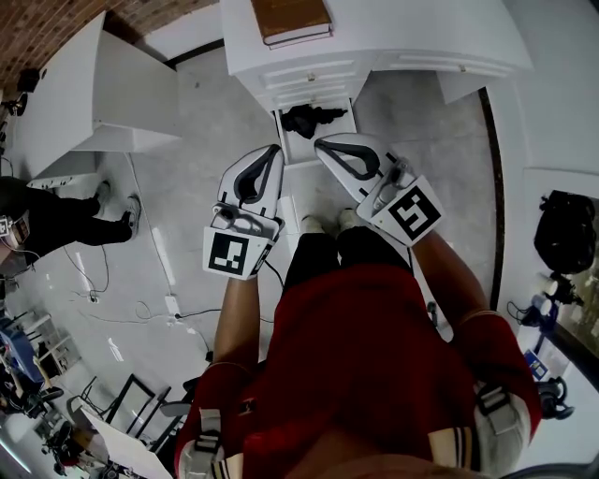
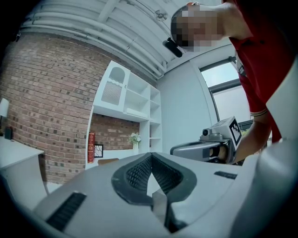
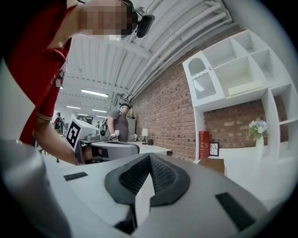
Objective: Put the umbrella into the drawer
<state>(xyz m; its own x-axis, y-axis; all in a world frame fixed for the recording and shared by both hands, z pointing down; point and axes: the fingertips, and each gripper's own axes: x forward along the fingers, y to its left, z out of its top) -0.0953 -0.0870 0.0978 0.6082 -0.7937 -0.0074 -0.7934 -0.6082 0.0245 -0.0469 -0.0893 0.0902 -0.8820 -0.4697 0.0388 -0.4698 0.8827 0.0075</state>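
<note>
The black folded umbrella lies inside the open bottom drawer of the white cabinet, seen from above in the head view. My left gripper and right gripper are held side by side, level, well above the floor and in front of the drawer. Both are shut, fingertips meeting, with nothing between them. In the left gripper view my left gripper points toward a white shelf unit, with the right gripper beside it. The right gripper view shows my right gripper shut, the left gripper alongside.
A brown board lies on the cabinet top. A white desk stands at the left, a person in dark clothes beside it. Cables trail over the floor. Camera gear sits at the right. My own feet stand before the drawer.
</note>
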